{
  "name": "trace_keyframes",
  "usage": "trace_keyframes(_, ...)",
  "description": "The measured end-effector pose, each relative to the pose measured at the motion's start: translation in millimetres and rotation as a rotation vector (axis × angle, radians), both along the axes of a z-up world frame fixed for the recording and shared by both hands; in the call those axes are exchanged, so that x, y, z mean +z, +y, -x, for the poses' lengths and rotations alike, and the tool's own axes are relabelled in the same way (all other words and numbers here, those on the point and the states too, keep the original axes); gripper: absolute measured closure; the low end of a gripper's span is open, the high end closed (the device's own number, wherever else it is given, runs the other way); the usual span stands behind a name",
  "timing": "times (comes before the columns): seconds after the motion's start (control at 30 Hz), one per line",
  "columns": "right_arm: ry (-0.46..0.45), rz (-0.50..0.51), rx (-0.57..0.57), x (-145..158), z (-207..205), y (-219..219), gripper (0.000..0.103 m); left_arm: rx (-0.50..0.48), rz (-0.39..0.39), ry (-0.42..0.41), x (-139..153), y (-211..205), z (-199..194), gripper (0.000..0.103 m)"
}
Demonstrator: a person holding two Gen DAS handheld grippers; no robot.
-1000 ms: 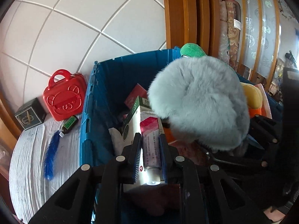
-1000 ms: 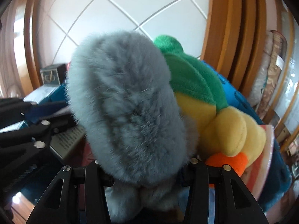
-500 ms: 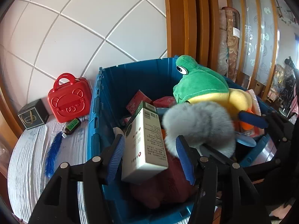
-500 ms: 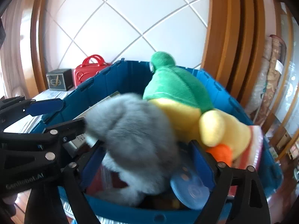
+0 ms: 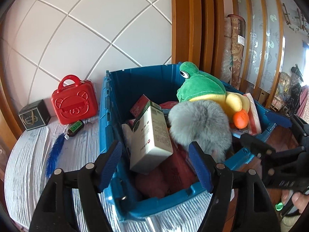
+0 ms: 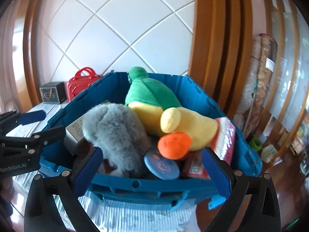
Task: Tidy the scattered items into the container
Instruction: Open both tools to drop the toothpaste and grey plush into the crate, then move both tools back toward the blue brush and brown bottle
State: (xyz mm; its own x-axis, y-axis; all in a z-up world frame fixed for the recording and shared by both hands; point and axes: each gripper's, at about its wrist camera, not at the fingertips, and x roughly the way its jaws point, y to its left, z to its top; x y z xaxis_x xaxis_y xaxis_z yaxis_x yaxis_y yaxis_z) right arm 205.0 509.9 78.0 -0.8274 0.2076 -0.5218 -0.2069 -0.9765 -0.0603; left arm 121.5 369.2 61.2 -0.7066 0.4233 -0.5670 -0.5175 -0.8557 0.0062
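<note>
Left tongs (image 5: 155, 161): spread, jaws just been opening, nothing pinched; white carton (image 5: 151, 133) sits between the blue pads w/o contact, leaning on other contents inside the blue crate (image 5: 105, 116). Right tongs (image 6: 149, 172): spread wide, jaws also just been opening, nothing gripped; pads stand either side of the crate's near rim, apart from the grey fur pompom (image 6: 117, 133), which lies loose in the crate. Pompom rests against the green-and-yellow frog plush (image 6: 152, 100), whose orange foot (image 6: 173, 145) overlaps a blue round disc (image 6: 161, 166). Red/pink packets at crate's right side, one upright against the right wall (image 6: 225, 137). Red boxes at far side of the crate behind the carton (image 5: 140, 104). Crate stands on a white ribbed tabletop (image 5: 23, 164). Still outside the crate, left of it on the tabletop: red bear-face case (image 5: 74, 101), dark cube box (image 5: 34, 115) further left, small green-label bottle (image 5: 74, 127) lying on its side, blue feather (image 5: 55, 153) near it. Part of a hand visible low right in left view (image 5: 297, 201).
</note>
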Motion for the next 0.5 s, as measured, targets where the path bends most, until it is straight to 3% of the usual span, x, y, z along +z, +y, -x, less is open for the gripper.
trace_keyframes(0.23,0.022,-0.009,0.003,10.6,-2.7,-26.7,0.000,0.023,-0.029,0.000,-2.1,-42.5,-0.6,0.029)
trace_keyframes(0.5,0.055,-0.026,0.025,24.9,11.0,-103.5,0.000,0.051,-0.048,0.004,-4.8,-129.0,17.1,0.029)
